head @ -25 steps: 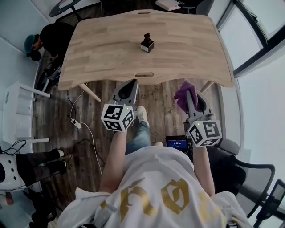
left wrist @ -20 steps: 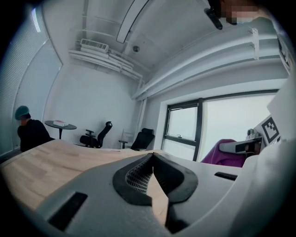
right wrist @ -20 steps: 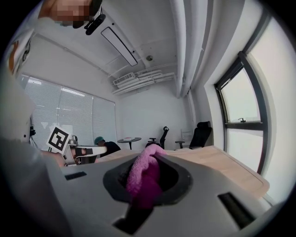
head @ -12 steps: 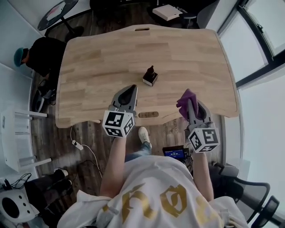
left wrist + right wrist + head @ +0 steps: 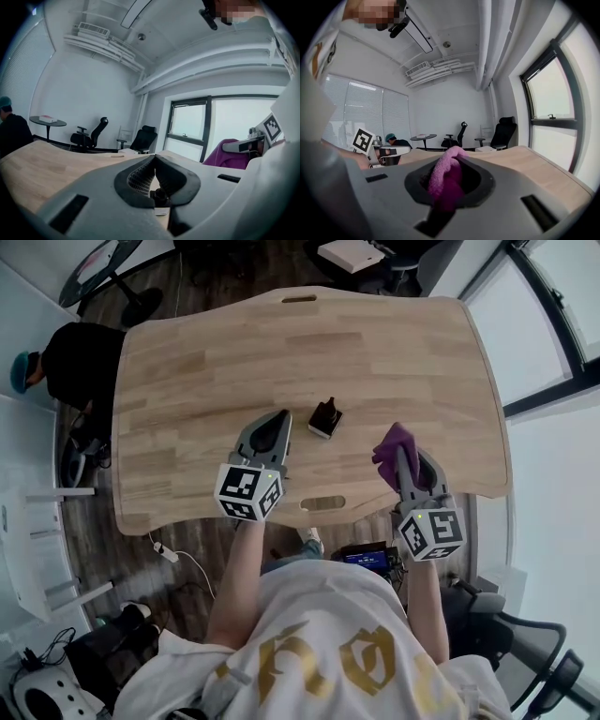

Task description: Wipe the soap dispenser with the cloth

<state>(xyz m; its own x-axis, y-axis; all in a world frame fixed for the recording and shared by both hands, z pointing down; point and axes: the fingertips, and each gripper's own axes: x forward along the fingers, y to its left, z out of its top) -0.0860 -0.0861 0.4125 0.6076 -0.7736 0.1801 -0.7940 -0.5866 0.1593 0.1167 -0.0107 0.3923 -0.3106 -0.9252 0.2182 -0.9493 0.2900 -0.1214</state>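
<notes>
Soap dispenser (image 5: 326, 418), small and dark with a pump on top, stands on the wooden table (image 5: 216, 352), toward the person's edge of it and not yet touched. The left gripper (image 5: 281, 418) hovers just to the left of the dispenser with its jaws pressed together and nothing between them. The right gripper (image 5: 403, 460) is further off on the dispenser's other side, its jaws clamped on a bunched purple cloth (image 5: 390, 442) that sticks out past the tips. The step in hand looks like the approach. To do it well, the left jaws would probably need to open and close gently around the dispenser's body, since so light a bottle is likely to slide or tip under a wipe. The cloth should then meet the dispenser with its loose, soft end, not the hard jaw tips. Count: one dispenser, one cloth, two grippers, one table.
</notes>
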